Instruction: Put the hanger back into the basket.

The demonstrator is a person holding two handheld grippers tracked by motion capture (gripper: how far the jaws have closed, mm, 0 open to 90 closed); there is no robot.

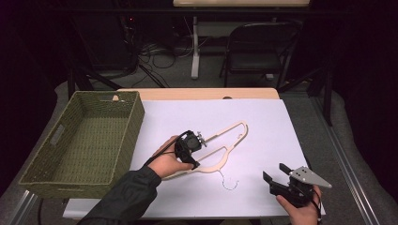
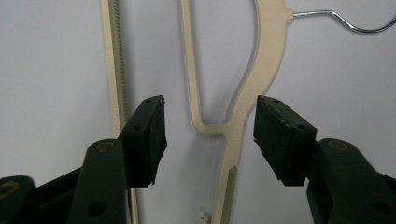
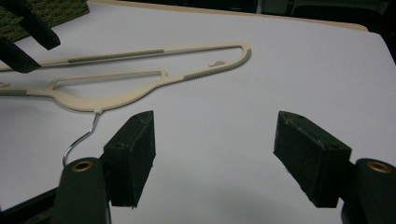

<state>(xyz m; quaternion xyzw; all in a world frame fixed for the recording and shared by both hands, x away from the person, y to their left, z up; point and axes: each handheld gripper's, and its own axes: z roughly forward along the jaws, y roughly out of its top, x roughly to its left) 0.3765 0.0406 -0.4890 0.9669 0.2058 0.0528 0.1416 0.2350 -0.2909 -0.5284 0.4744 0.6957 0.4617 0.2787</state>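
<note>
A cream wooden hanger (image 1: 225,130) with a wire hook (image 1: 230,183) lies flat on the white sheet. My left gripper (image 1: 192,149) points down over its left middle. In the left gripper view the jaws (image 2: 210,105) stand apart, astride the hanger's neck (image 2: 268,46), and the pads do not touch it. My right gripper (image 1: 275,171) rests near the front right edge, open, with bare sheet between its jaws (image 3: 215,121). The hanger (image 3: 116,100) and its hook (image 3: 79,140) lie ahead and to the left of it, apart from it.
A green woven basket (image 1: 136,117) stands at the table's left, close to the hanger's left end. The white sheet (image 1: 263,122) covers most of the wooden tabletop. Beyond the far edge stand a folding chair (image 1: 258,47) and cables on the floor.
</note>
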